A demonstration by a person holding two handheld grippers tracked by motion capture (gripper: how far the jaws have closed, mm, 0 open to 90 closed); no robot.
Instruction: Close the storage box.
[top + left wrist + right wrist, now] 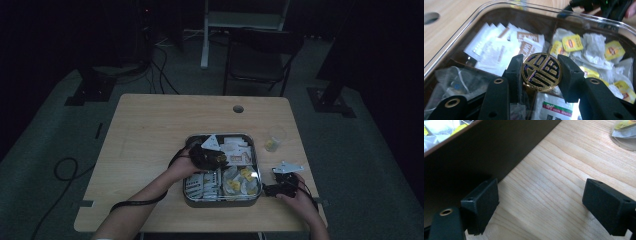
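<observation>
The left gripper's [541, 72] fingers [515, 72] are closed on a round gold-and-black medallion [541, 71], pinching it by its rim so the patterned face stays upright and clear of the sachets below. It hangs inside the box [187, 200], above the white packets [499, 50] and beside the yellow-tagged tea bags [572, 43], probably so it can be set down or lifted out cleanly. To the right, the right gripper [541, 205] rests on the table [564, 162] with fingers wide apart, holding nothing, just beside the box's dark wall, likely parked out of the way or steadying it. A cup [274, 139] stands farther right.
</observation>
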